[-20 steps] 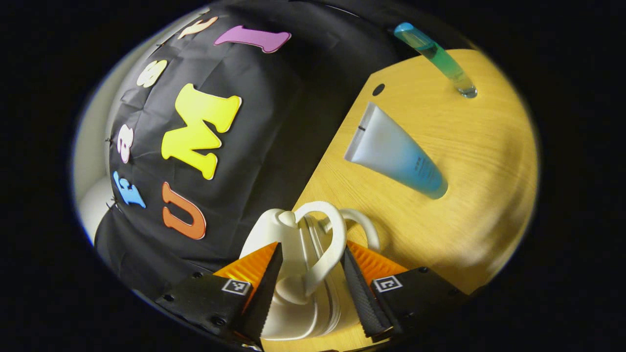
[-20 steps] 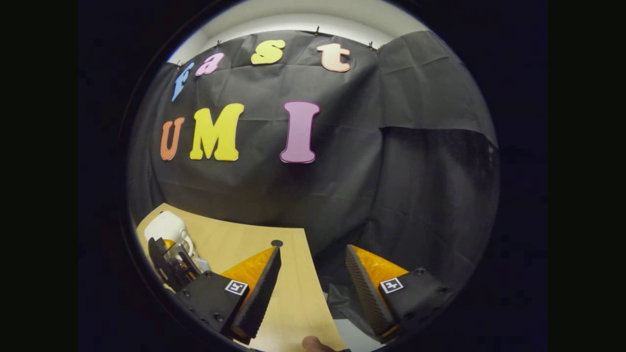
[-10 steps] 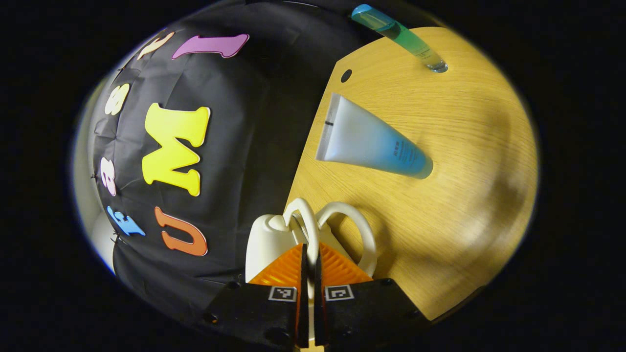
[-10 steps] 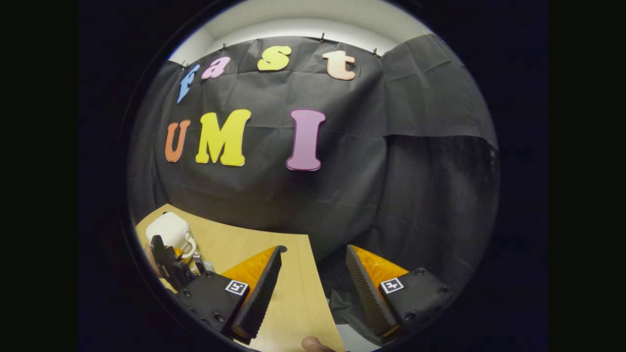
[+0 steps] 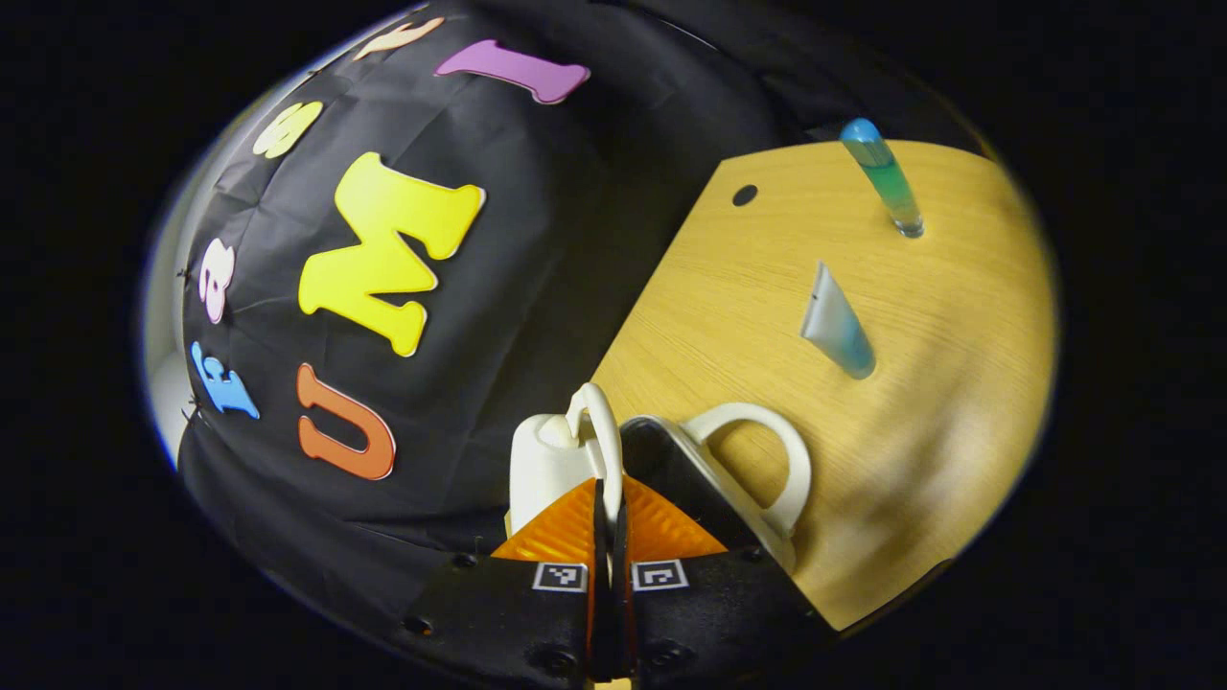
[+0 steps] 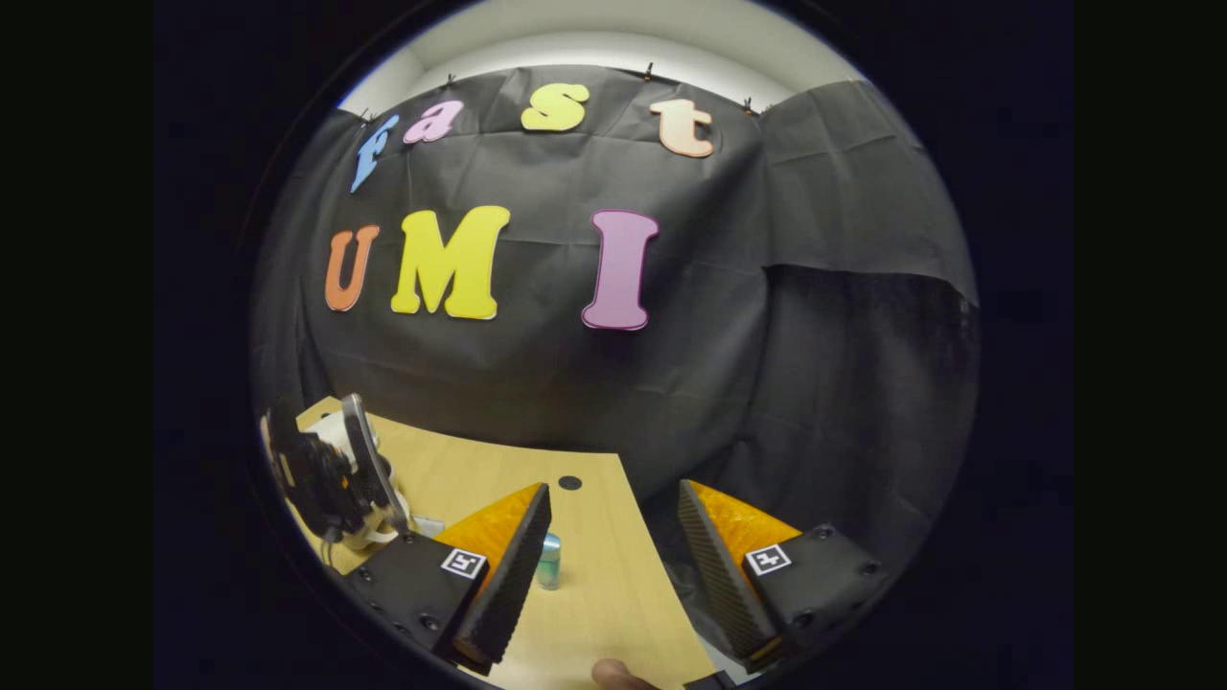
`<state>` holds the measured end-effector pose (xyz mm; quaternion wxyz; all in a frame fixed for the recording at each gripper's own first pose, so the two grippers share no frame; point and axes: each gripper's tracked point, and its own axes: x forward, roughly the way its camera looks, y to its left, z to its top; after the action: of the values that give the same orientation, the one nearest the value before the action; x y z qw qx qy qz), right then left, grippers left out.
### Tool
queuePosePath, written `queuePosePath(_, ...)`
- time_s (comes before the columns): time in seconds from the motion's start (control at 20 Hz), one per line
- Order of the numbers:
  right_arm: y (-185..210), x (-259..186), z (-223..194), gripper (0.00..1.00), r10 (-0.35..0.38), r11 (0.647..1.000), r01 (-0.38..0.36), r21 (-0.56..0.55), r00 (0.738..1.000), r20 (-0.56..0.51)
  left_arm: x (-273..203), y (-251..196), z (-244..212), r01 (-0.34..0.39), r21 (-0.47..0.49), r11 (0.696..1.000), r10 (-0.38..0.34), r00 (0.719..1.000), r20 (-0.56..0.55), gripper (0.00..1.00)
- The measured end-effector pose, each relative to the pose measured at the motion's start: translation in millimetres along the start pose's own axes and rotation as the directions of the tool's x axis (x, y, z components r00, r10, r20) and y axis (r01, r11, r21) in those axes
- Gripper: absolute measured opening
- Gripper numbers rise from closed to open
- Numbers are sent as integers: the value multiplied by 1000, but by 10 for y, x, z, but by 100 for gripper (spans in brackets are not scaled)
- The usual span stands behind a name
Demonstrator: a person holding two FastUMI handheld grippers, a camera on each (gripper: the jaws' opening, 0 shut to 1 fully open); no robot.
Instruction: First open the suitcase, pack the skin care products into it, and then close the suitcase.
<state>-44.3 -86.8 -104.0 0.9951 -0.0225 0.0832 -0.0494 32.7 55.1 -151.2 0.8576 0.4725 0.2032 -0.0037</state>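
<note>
Left tongs [image 5: 607, 498] on looped handle [image 5: 602, 431]

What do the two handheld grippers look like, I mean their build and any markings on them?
Each gripper, the left gripper and the right gripper, has two wedge-shaped fingers with ribbed outer faces and serrated gripping faces, set on black blocks fastened with dark screws. Each block carries a small square black-and-white tag. In the right gripper view the left gripper appears farther off as a dark frame.

Small white suitcase [image 5: 575, 460] partly open on the wooden table [image 5: 939, 450], beyond it a blue-white tube [image 5: 836, 326] standing, farther off a blue-green bottle [image 5: 882, 177] upright.
</note>
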Motion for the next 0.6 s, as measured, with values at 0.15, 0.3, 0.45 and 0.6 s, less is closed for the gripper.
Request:
queuePosePath(0.15,193,29,-3,78,1,999,-2,-33,1000,-17,-106,470,-113,-13,-133,991,14,1000,4,3)
queuePosePath(0.3,411,25,44,80,13,999,-14,-41,1000,-15,-121,962,-276,-29,-249,968,32,999,10,3)
queuePosePath(0.45,623,12,61,80,27,997,-28,-68,1000,-13,-98,1265,-533,-18,-286,958,23,1000,15,3)
queuePosePath(0.6,835,7,69,78,43,996,-44,-81,999,-19,-80,1556,-821,-35,-297,954,46,999,30,3)
